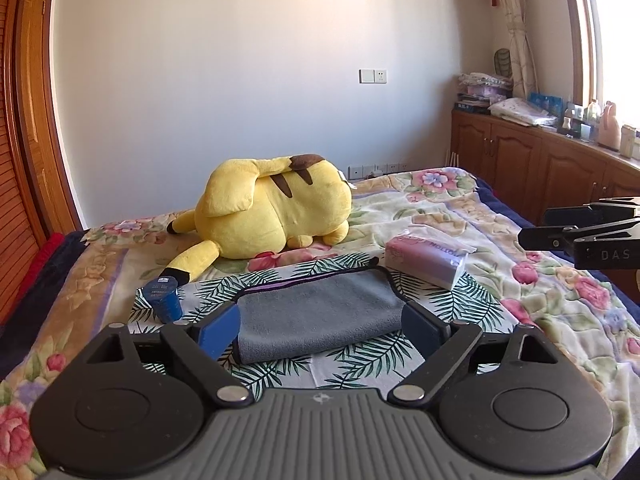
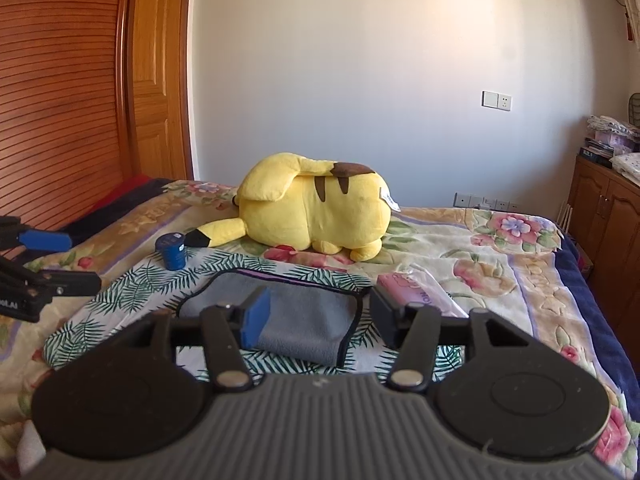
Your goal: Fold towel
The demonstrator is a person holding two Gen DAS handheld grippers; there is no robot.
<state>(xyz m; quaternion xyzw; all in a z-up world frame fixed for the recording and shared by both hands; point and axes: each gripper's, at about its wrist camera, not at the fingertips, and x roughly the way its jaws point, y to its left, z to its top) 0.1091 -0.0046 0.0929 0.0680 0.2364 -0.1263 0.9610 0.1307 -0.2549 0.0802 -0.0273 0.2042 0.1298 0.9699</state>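
Your grey towel (image 1: 316, 312) lies on the leaf-print cloth (image 1: 452, 304) spread over the floral bed (image 1: 560, 320), near the bed's near edge and roughly midway across it. It already looks doubled over, with a rolled fold along its near side and a dark-trimmed edge at the far side, so you are probably between folds, or close to finishing.

Your left tool (image 1: 320, 328) hangs above the towel's near edge with its jaws spread wide and nothing between them. Your right tool (image 2: 320, 312) is likewise released and empty, above the towel's near right corner; in the left view it shows out to the right, over the bed.

For the next fold, bring each tool down onto its own end of the near edge and pinch all the layers together, not just the top one. Clench only once the pads have gone past the rolled edge. Lift both ends level and carry them toward the far trimmed edge at one pace, so the corners meet squarely.

Mind the neighbours. The blue cup (image 1: 164, 300) stands on the cloth's far left corner, the pink tissue pack (image 1: 424, 260) lies just beyond the towel's far right corner, and the yellow plush toy (image 1: 272, 212) lies further back. Keep the lift low, or you may drag the leaf-print cloth along.
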